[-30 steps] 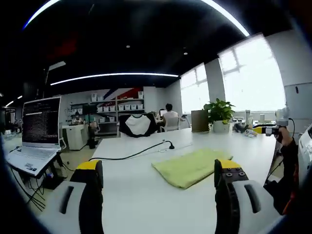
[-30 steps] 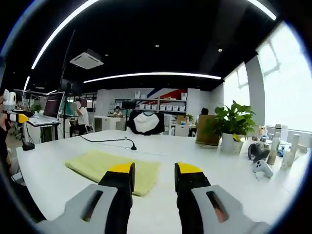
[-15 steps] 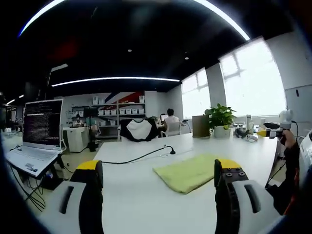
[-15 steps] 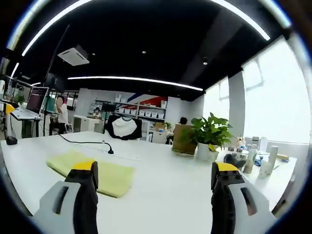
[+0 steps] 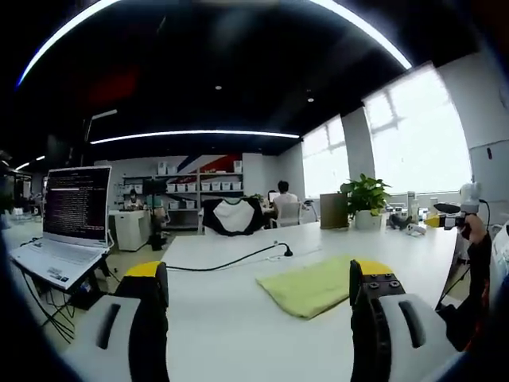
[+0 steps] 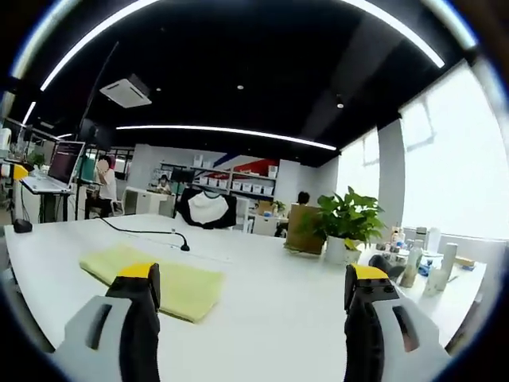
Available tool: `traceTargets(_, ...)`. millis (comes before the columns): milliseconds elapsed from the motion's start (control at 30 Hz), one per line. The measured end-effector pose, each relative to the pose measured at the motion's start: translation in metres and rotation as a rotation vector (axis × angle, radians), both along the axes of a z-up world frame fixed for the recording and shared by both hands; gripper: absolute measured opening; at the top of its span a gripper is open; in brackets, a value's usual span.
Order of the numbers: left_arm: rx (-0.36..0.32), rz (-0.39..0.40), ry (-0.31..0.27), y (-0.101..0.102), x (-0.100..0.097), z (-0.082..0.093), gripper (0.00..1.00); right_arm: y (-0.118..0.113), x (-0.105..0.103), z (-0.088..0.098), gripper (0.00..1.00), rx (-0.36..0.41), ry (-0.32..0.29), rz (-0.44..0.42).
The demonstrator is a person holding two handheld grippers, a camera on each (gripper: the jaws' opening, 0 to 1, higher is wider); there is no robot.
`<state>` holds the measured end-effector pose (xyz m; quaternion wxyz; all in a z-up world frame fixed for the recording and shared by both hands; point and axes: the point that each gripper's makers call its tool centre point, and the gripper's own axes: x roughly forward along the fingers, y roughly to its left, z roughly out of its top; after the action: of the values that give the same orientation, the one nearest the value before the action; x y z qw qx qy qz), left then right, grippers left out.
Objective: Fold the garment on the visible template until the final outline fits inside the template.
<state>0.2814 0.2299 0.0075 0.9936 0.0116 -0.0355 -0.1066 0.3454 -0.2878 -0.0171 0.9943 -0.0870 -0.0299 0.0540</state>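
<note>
— So, what's the surface like?
— Broad white table (image 5: pixel 238 318) in an open office: laptop (image 5: pixel 60 231) at its left end, potted plant (image 6: pixel 343 227) towards the windows, black cable (image 5: pixel 231 259) snaking across.
— And the garment?
— Folded yellow-green cloth (image 6: pixel 171 278) lying flat mid-table, bare tabletop around its edges.
— Grippers?
— Left gripper (image 5: pixel 258 294) and right gripper (image 6: pixel 250 294) both spread wide, holding nothing, above the near edge.

White table (image 5: pixel 231 318) w/ folded yellow-green garment (image 5: pixel 314 282) lying flat near the middle, black cable (image 5: pixel 227 259) running across the far side to a small plug end. Potted plant (image 6: pixel 343 227) + bottles (image 6: pixel 429 267) at far right end.
</note>
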Motion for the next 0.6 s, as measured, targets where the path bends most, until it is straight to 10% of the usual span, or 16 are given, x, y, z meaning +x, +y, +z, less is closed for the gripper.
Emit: traceTargets(600, 0.013, 0.008, 0.018, -0.003, 0.005, -0.005, 1.0, -0.003, -0.002, 0.011, 0.99, 0.049, -0.055, 0.011)
